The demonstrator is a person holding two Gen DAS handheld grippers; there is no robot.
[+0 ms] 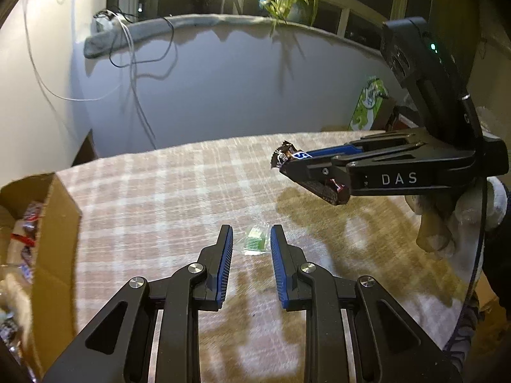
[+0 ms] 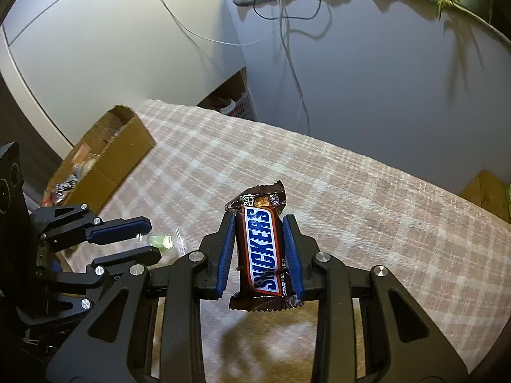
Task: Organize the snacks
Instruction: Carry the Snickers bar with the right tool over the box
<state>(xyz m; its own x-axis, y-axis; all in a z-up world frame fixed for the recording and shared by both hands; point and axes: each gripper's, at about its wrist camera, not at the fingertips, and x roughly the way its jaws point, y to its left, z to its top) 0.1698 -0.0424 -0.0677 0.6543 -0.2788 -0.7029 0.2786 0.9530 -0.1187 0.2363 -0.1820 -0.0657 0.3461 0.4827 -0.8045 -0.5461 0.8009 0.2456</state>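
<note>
Right gripper (image 2: 259, 249) clamps the Snickers (image 2: 262, 252) mid-body, light and slick-wrapped, while the left gripper (image 1: 251, 239), jaws apart, brackets a flimsy, crinkly green candy (image 1: 254, 241).

Box (image 1: 60, 223) w/ snacks at table's (image 1: 159, 191) 9 o'clock edge; small candy (image 1: 254, 240) mid-table; plant (image 1: 292, 0) on sill at 12.

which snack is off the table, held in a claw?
The Snickers bar, pinched lengthwise in the right claw above the cloth. The small green candy lies on the tablecloth between the open left claw's fingers, ungripped.
</note>
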